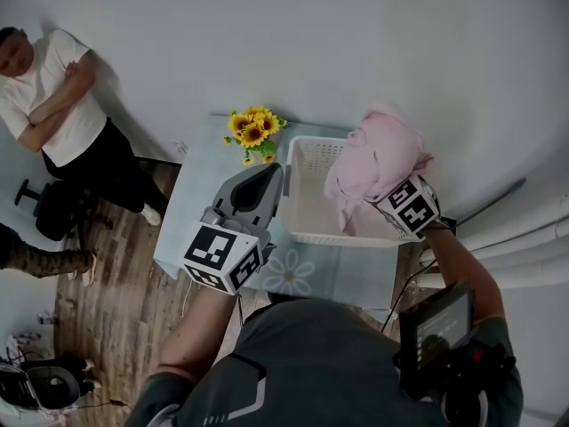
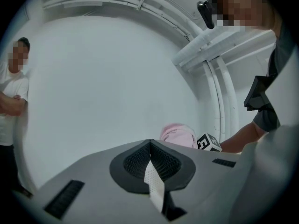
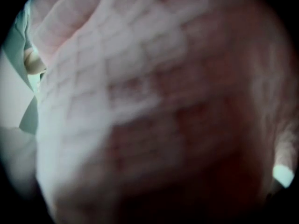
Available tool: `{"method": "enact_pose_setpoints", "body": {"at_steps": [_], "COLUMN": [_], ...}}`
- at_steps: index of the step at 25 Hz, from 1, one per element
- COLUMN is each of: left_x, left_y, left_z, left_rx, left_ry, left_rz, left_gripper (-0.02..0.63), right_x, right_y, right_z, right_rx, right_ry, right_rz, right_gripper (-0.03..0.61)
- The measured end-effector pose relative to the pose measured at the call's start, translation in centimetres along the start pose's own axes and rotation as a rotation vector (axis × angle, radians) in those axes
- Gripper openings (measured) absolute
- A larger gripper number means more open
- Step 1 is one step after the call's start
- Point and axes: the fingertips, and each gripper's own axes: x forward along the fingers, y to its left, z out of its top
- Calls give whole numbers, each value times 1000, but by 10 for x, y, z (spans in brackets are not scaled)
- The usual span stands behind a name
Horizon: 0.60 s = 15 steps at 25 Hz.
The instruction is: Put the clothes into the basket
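One pink garment (image 1: 373,163) hangs gripped in the right gripper's (image 1: 396,201) jaws, with one white basket (image 1: 307,194) just below them. The left gripper's (image 1: 267,181) jaws are closed and empty. One sunflower bunch (image 1: 253,132) stands beyond them on the pale-blue tabletop (image 1: 194,205). The floor (image 1: 116,301) is wood.

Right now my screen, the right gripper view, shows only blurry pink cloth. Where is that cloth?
Observer: The pink waffle-knit garment hangs bunched from the right tool, above the white plastic lattice basket.
Operator: And the other tool?
Observer: The left tool hovers left of the basket, jaws together, nothing between them.
Operator: Anything else nearby?
Observer: A bunch of yellow sunflowers sits on the pale blue table by the basket's far left corner.
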Motion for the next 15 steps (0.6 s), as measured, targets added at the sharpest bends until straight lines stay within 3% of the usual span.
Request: {"method": "enact_pose_setpoints", "body": {"at_steps": [5, 15], "left_x": [-1, -21], "left_y": [6, 29], "left_z": [-1, -14], "left_rx": [2, -12], "left_ry": [-11, 27], "left_rz": [-21, 49], "left_gripper": [8, 8], "right_x": [41, 108], "right_y": [23, 42], "right_z": [-28, -95], "right_rx": [-155, -231], "right_ry": [120, 358], "right_rz": [112, 203], "right_gripper": [365, 365]}}
